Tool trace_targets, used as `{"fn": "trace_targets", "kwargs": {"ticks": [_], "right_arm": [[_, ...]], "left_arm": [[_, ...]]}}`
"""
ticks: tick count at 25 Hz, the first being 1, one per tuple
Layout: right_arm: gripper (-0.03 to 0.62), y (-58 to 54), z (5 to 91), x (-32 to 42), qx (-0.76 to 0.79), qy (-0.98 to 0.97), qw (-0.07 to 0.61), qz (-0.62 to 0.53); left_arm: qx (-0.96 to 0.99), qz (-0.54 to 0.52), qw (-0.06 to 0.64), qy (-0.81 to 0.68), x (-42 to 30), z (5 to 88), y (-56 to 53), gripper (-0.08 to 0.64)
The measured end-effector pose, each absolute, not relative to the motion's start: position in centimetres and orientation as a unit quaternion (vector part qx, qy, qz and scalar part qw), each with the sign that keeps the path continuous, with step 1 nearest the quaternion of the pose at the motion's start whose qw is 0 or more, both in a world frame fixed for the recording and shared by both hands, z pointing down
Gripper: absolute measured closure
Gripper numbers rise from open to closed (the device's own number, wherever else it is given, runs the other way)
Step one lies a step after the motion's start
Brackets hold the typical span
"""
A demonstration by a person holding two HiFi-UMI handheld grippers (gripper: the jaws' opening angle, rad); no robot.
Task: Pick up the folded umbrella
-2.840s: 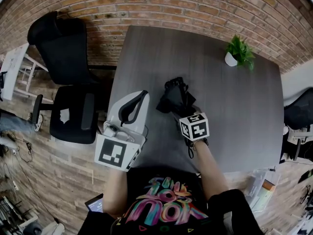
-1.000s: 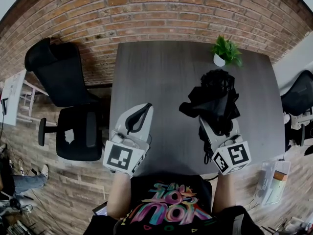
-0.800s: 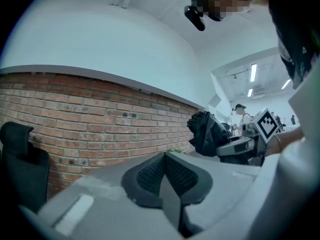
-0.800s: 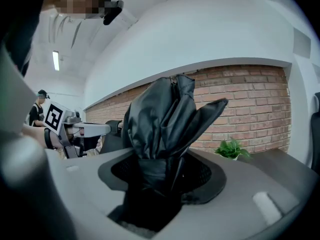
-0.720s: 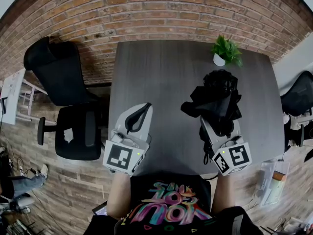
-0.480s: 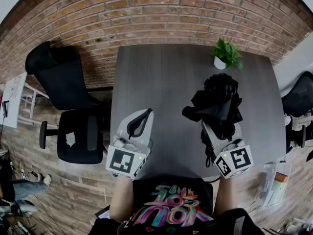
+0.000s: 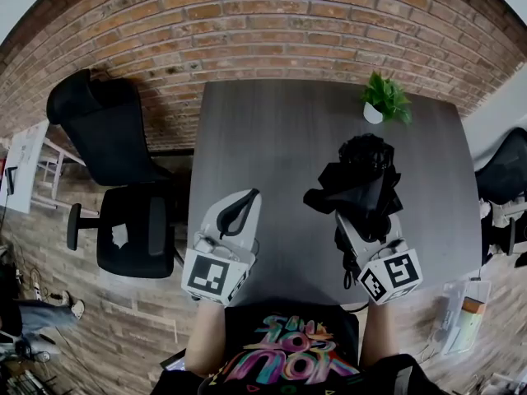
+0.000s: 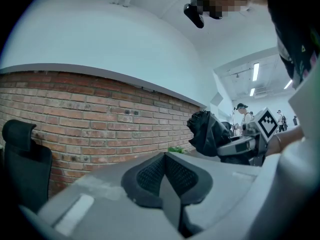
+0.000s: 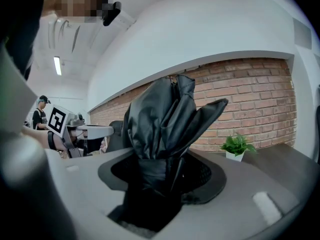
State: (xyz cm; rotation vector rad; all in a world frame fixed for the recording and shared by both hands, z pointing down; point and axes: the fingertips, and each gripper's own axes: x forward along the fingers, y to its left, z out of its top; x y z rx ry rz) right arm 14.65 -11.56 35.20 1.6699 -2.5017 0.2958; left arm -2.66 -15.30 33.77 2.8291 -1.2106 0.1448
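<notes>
The folded umbrella [image 7: 362,179] is a black crumpled bundle held up over the right half of the grey table [image 7: 272,130]. My right gripper [image 7: 368,216] is shut on its lower end. In the right gripper view the umbrella [image 9: 165,119] rises from between the jaws of the right gripper [image 9: 160,179] and hides most of both pads. My left gripper [image 7: 244,202] hovers over the table's near left part, shut with nothing in it. The left gripper view shows the left gripper [image 8: 164,176] with its pads pressed together and the umbrella [image 8: 207,131] off to the right.
A small potted plant [image 7: 384,99] stands at the table's far right corner. A brick wall [image 7: 272,23] runs behind the table. Black office chairs [image 7: 107,130] stand to the left, and another chair [image 7: 502,167] is at the right edge.
The right gripper has lifted the umbrella off the middle of the table and carried it to the right. Over the last second both grippers have barely moved.
</notes>
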Motion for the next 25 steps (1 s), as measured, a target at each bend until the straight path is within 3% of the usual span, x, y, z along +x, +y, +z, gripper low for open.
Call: {"fn": "trace_targets", "kwargs": {"ticks": [25], "right_arm": [[0.342, -11.13, 36.01, 14.6, 0.551, -0.824, 0.047, 0.121]], "left_arm": [[0.916, 0.048, 0.047, -0.395, -1.97, 33.33, -15.17, 0.56]]}}
